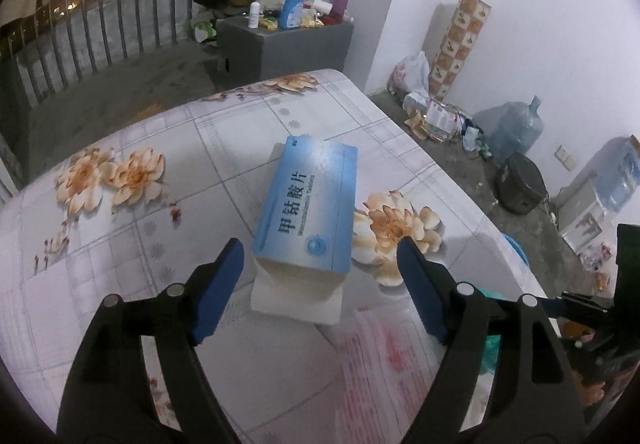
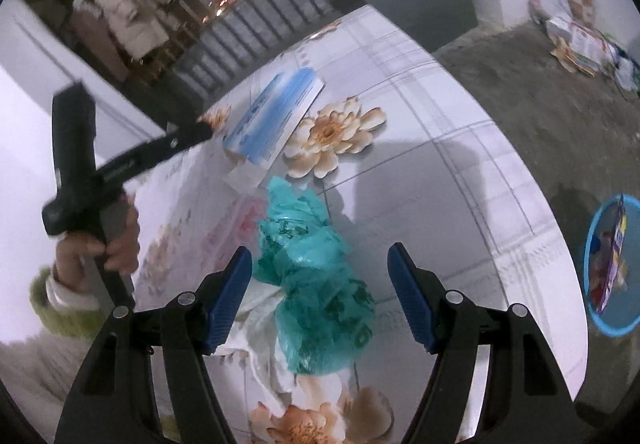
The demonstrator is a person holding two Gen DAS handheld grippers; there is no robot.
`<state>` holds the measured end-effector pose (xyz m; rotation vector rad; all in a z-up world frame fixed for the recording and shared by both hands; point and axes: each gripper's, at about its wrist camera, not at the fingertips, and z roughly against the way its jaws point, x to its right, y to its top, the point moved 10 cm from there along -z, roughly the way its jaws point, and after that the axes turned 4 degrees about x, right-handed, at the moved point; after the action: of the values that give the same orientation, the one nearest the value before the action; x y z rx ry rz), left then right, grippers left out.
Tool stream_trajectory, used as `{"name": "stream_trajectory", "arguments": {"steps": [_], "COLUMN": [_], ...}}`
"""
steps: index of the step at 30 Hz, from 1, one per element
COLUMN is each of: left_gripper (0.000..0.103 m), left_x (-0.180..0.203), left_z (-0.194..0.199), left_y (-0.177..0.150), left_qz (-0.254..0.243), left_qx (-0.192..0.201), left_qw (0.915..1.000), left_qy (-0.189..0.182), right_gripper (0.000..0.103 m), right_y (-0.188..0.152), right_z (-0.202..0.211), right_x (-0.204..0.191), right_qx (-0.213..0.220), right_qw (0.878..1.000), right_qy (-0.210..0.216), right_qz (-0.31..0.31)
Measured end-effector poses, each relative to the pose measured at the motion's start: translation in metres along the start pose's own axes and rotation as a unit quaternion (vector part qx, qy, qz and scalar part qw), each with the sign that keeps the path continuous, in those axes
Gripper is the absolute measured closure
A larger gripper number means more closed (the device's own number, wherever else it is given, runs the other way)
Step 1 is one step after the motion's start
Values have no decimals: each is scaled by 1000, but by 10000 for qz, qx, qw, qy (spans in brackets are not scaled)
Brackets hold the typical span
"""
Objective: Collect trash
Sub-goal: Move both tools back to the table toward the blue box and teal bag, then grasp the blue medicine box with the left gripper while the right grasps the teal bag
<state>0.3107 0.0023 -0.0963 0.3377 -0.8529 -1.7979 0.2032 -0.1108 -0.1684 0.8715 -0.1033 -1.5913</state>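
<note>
Blue-and-white box, teal bag, and white tablecloth with orange flowers.

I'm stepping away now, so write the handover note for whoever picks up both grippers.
Left gripper: open, empty, aimed at the blue medicine box lying on the floral table, jaws either side of its near end, not touching.
Right gripper: open, empty, over the crumpled teal plastic bag, which lies on the table on white paper.
Blue bin stands on the floor off the table's right edge and already holds some rubbish.
Done: nothing gripped at present.
Left: grasp the box and the bag, drop both in the bin, then probably the papers.
</note>
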Motion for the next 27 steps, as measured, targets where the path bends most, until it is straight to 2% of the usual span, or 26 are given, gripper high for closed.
{"name": "stream_trajectory", "arguments": {"steps": [4,6,8,14,19,22,27], "left_gripper": [29,29,29,28,22,20,19], "left_x": [0,-1,-2,-4,-6,-2,-1], "left_z": [-11,-14,-17,-18,-24,-37,-59], "left_y": [1,1,1,5,10,11,8], "left_qz": [24,47,94,118,64,-88,-257], "left_qx": [-57,-71,-84,-38,-85,-266,-514], "left_qw": [10000,10000,9999,9999,9999,9996,9980], "left_qy": [-36,-36,-34,1,115,84,253], "right_gripper": [56,65,66,67,67,67,67], "right_y": [0,0,2,13,40,55,68], "right_z": [-13,-15,-15,-11,-9,-9,-11], "right_x": [0,-3,-4,5,42,60,69], "right_qx": [-242,-329,-345,-94,266,513,687], "right_qw": [9996,9985,9982,9991,9994,9971,9944], "right_qy": [123,434,489,181,22,-83,-163], "right_qz": [109,31,103,379,-215,-558,-792]}}
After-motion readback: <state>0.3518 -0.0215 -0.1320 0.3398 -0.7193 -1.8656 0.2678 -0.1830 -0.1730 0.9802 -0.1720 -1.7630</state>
